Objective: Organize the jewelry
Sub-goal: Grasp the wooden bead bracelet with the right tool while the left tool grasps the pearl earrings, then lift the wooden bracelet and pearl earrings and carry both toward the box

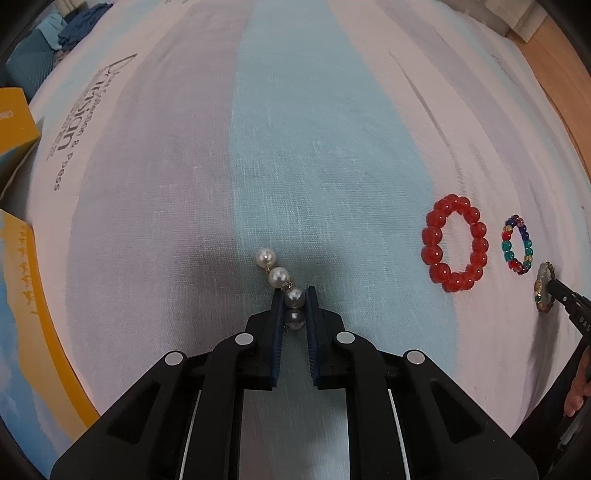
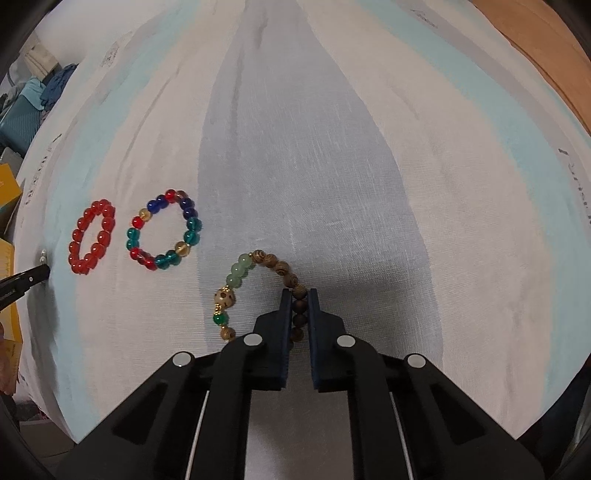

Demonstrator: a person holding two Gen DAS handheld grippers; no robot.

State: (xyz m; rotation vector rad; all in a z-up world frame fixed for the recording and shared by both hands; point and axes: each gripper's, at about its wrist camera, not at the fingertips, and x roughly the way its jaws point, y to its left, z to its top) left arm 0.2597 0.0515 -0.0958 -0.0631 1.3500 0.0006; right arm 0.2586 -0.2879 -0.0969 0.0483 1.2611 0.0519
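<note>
A short strand of white pearls point(image 1: 275, 273) lies on the striped cloth point(image 1: 332, 147); my left gripper point(image 1: 294, 295) is shut on its near pearls. A bracelet of brown wooden and pale green beads point(image 2: 255, 269) curves across the cloth, and my right gripper point(image 2: 299, 295) is shut on its brown beads. A red bead bracelet point(image 1: 455, 242) point(image 2: 92, 236) and a multicoloured bead bracelet point(image 1: 518, 244) point(image 2: 164, 229) lie flat side by side between the two grippers. The right gripper's tip point(image 1: 565, 297) shows at the right edge of the left wrist view.
Yellow boxes point(image 1: 18, 122) stand off the cloth's left edge. Blue fabric point(image 1: 79, 27) is heaped at the far left. Bare wood point(image 1: 554, 74) shows beyond the cloth at far right. A hand point(image 1: 578, 391) holds the right gripper.
</note>
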